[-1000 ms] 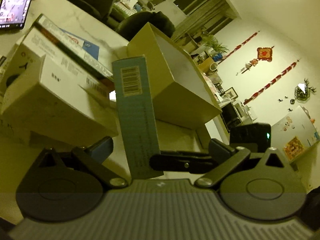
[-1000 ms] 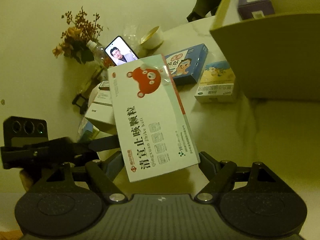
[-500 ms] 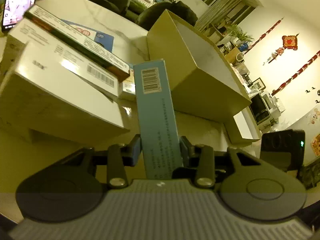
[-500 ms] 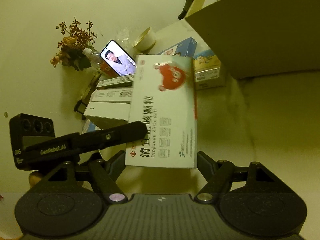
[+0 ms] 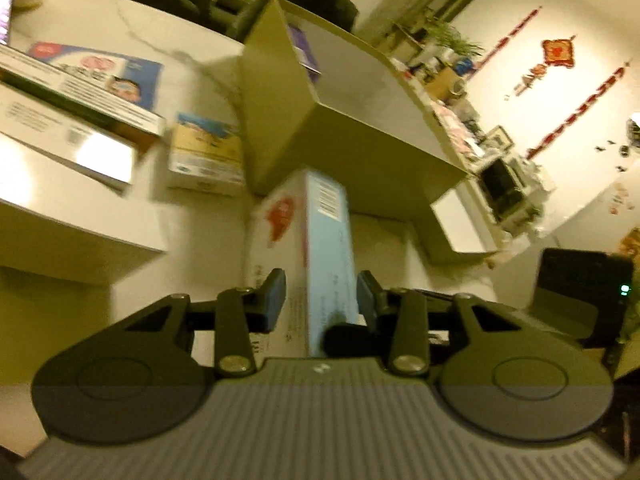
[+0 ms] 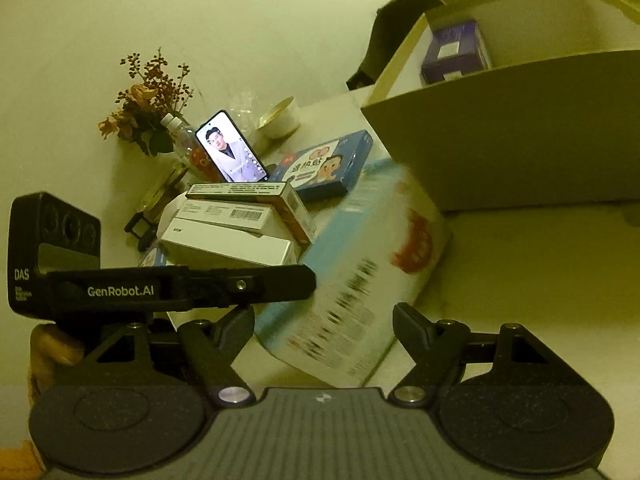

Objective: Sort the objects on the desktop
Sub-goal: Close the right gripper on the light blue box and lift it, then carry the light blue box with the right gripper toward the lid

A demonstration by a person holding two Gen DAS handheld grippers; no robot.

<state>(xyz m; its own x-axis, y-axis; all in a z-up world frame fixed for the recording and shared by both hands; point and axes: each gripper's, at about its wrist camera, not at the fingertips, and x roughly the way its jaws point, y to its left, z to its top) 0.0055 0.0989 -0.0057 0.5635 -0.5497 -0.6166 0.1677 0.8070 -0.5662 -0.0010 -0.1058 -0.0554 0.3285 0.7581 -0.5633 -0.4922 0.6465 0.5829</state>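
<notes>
Between both sets of tongs: the red-bear medicine box (image 5: 320, 240), held off the table (image 6: 540, 264). Left tongs (image 5: 320, 294) clamped across its thin blue edge. Right tongs (image 6: 324, 320) stand wide; can't tell if their pads press its broad face. Just ahead: open cardboard box (image 5: 360, 136), purple box (image 6: 456, 52) already inside. Left of the tongs: stacked cartons (image 6: 236, 224), blue box (image 6: 332, 164), yellow box (image 5: 208, 152) not yet sorted. Early in the job, I'd say.

Left gripper (image 5: 320, 300) now clamped across the narrow blue edge of the red-bear medicine box (image 5: 320, 248) after standing wide open, right gripper (image 6: 324, 320) jaws now clear of that box (image 6: 360, 276), open cardboard box (image 5: 360, 112) looming nearer.
</notes>
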